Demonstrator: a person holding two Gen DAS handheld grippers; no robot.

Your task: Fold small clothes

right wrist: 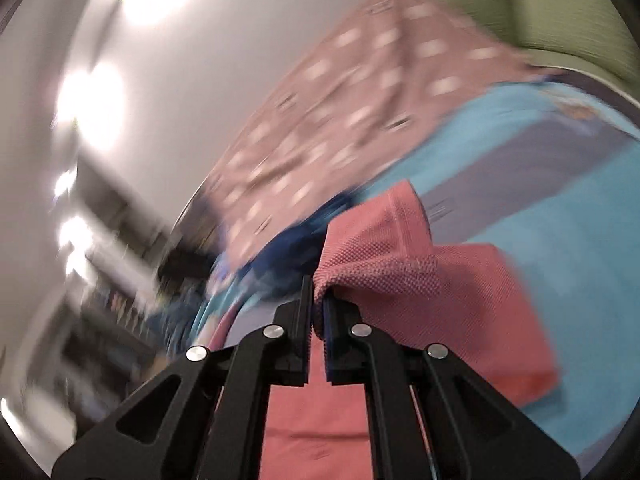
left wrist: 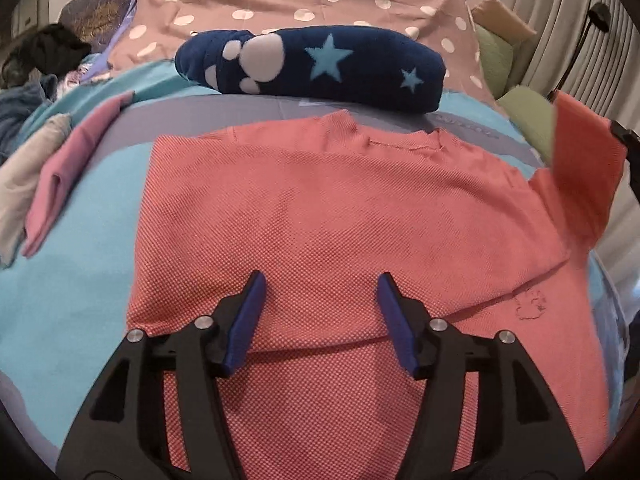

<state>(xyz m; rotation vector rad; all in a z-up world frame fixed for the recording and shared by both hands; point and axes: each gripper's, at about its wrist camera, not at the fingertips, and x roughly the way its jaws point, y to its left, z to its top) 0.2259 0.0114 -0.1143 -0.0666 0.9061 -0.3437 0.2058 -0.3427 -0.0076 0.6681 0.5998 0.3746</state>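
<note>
Coral shirt [left wrist: 320,208] flat on bed; right hand-held gripper [right wrist: 318,312] clenched on raised right sleeve [left wrist: 588,168]; left hand-held gripper [left wrist: 320,280] released, over near hem.

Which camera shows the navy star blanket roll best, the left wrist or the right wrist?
The left wrist view. There the navy star blanket roll lies whole and sharp beyond the coral shirt, its paw print and stars plain. The right wrist view catches only a blurred blue patch behind the shirt fabric pinched in the right gripper.
</note>
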